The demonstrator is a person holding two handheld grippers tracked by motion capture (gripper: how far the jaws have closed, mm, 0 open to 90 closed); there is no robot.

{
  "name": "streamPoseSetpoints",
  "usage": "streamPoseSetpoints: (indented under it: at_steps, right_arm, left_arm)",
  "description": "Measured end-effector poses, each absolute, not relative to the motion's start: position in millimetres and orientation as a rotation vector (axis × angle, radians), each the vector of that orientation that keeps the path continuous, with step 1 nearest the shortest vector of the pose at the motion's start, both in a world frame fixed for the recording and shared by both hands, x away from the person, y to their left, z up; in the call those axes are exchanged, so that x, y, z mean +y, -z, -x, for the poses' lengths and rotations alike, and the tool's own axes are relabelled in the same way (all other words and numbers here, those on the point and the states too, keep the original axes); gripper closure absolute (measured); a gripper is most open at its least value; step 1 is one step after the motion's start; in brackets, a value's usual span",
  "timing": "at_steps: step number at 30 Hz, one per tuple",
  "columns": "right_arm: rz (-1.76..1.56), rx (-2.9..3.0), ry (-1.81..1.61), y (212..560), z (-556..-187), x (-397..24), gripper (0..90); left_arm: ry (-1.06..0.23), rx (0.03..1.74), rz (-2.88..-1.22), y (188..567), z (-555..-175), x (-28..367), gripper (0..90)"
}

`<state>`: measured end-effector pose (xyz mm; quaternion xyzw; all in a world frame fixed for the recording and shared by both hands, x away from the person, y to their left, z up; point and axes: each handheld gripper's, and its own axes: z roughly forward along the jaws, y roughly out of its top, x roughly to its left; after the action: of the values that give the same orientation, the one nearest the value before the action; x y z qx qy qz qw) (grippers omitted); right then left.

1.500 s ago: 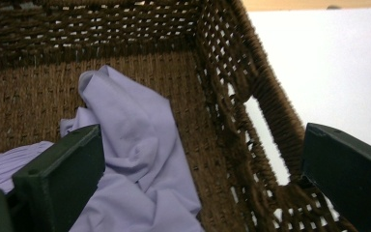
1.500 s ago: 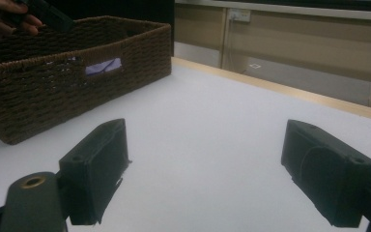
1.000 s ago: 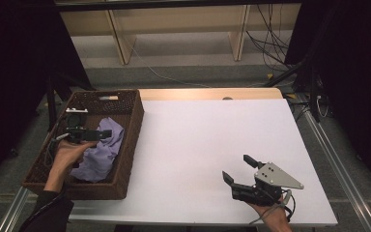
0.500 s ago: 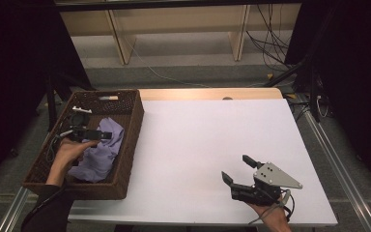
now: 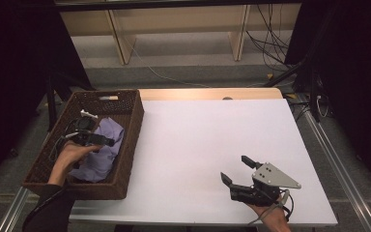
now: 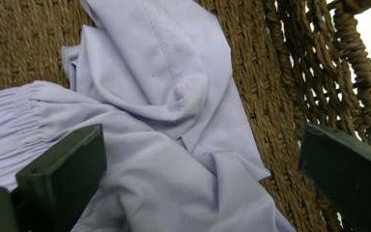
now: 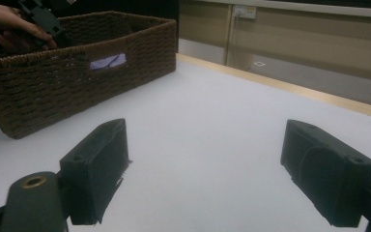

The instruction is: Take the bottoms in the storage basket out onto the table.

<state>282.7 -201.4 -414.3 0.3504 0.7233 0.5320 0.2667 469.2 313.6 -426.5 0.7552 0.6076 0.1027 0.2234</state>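
Left gripper [image 5: 107, 141]: held in the left hand [image 5: 70, 155], forearm coming up from the bottom-left edge, jaws spread wide and pointing toward the person's right. Right gripper [image 5: 235, 170]: held low near the front-right of the surface, right hand [image 5: 269, 215] gripping from behind, jaws wide apart, nothing between them, pointing up-left, grey plate on top.

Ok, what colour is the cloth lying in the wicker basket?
Pale lilac, plain with no pattern; the cloth shows best in the left gripper view.
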Motion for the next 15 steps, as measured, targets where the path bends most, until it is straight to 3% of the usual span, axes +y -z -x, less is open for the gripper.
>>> streamPoseSetpoints:
  at_steps: [15]
  right_arm:
    - [-0.944,1.956,-1.425,415.4,-282.6,-200.7,18.0]
  left_arm:
    - [-0.213,1.685,-2.185,441.9,-471.3,309.2,2.7]
